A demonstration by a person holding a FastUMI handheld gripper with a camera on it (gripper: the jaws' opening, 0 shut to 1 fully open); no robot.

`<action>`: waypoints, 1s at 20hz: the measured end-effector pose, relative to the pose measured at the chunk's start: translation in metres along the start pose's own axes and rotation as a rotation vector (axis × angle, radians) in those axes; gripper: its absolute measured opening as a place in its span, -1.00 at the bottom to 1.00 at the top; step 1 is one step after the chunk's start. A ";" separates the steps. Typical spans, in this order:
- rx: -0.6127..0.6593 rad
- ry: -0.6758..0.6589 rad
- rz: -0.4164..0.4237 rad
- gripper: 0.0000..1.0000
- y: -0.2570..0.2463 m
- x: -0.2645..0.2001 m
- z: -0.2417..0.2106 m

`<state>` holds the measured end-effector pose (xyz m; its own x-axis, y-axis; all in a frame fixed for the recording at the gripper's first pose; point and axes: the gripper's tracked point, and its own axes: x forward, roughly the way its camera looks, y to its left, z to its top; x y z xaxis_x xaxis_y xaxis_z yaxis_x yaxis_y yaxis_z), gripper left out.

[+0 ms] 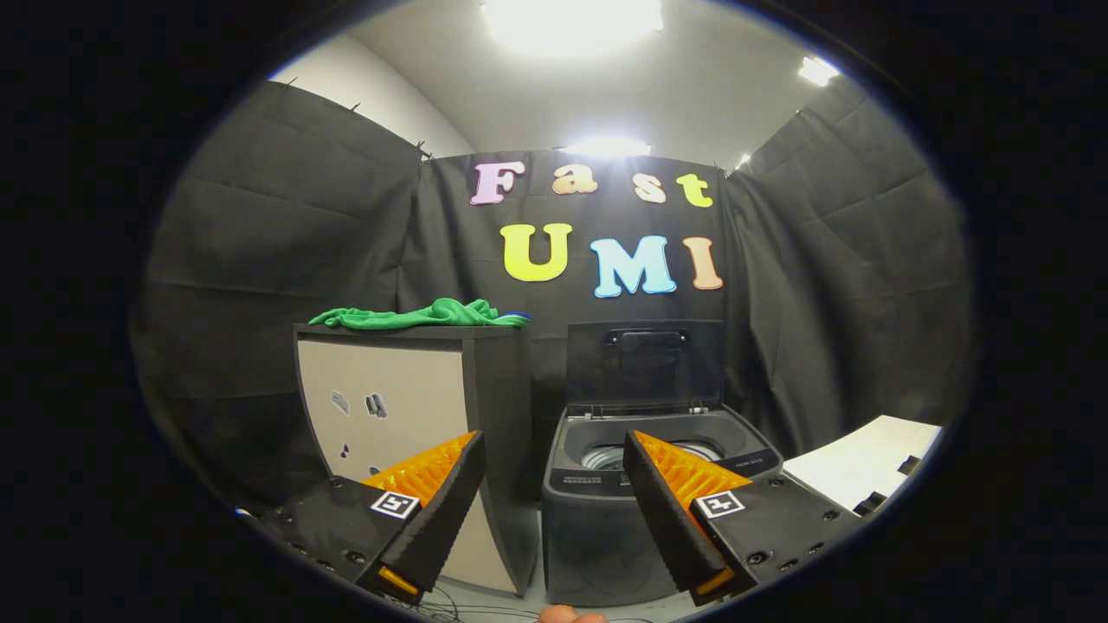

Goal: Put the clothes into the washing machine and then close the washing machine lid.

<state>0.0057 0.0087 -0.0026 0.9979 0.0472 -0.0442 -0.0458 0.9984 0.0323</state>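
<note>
Your gripper [554, 472] fingers wide apart, holding nothing. Green clothes [424, 315] on cabinet [389, 407] top, right edge. Washing machine [640, 484] lid [645, 363] up. Nothing done yet.

A: What's hidden in the washing machine [606, 484]?

B: Its right front corner sits behind the right finger [684, 510] of the gripper [554, 502], and only a sliver of the drum [606, 456] shows.

A: And the cabinet [381, 407]?

B: The left finger covers its near lower part. The marks on its front are too small to tell.

A: The green clothes [424, 315]?

B: Seen edge-on, so their far side is out of sight.
</note>
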 end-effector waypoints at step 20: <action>0.120 0.120 0.306 0.96 0.172 0.123 0.201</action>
<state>0.1300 0.1799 0.1979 0.9259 0.3540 -0.1316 -0.3290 0.9272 0.1792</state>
